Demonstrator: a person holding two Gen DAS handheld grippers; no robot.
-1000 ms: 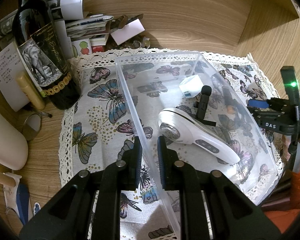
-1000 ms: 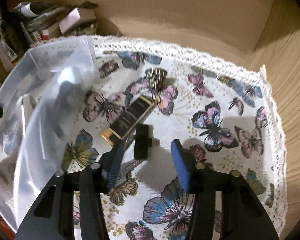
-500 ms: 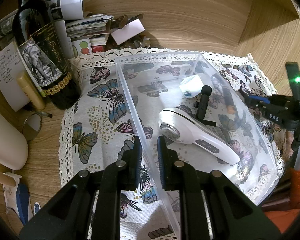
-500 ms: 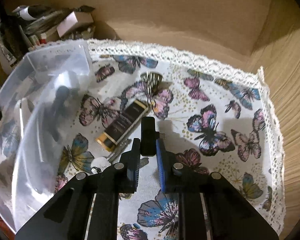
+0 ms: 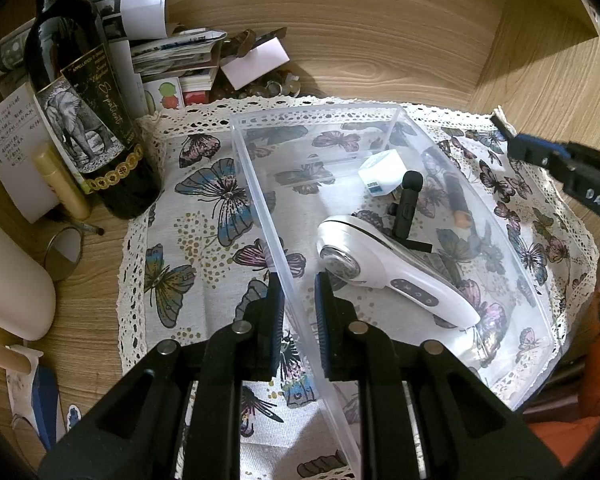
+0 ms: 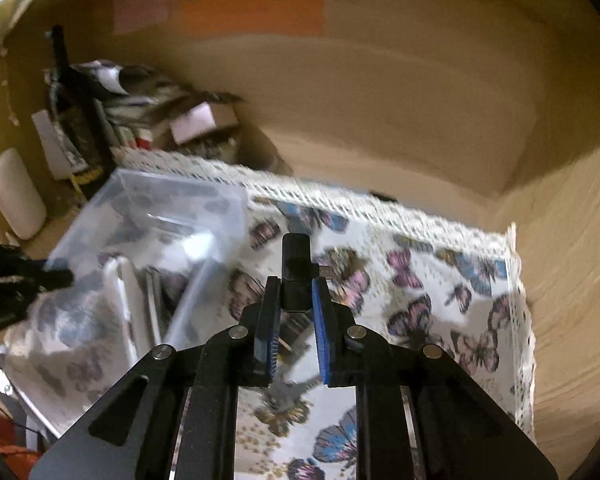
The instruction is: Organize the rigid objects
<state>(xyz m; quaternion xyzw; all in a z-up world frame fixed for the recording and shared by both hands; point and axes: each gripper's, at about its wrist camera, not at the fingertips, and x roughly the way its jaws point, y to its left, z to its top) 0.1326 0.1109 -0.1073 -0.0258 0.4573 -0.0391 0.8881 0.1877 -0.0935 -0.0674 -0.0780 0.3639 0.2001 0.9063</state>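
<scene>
My left gripper [image 5: 298, 296] is shut on the near wall of a clear plastic bin [image 5: 260, 200] on the butterfly cloth. The bin holds a white lint shaver [image 5: 396, 272], a black wireless mic [image 5: 408, 204], a white cube charger [image 5: 380, 172] and a dark tube with an orange tip [image 5: 456, 200]. My right gripper [image 6: 296, 292] is shut on a small black device [image 6: 296, 264] with a plug on its side and holds it up above the cloth, right of the bin [image 6: 156, 216]. The right gripper also shows at the right edge of the left wrist view [image 5: 572, 172].
A wine bottle [image 5: 84, 112], papers and boxes [image 5: 172, 56], a small round mirror [image 5: 64, 248] and a white container [image 5: 8, 280] crowd the left. Wooden walls close the back and right. Keys [image 6: 296, 392] lie on the cloth [image 6: 440, 300] under the right gripper.
My right gripper closed on the small black device and lifted it off the cloth, tilting up. The left gripper has stayed on the bin wall.
</scene>
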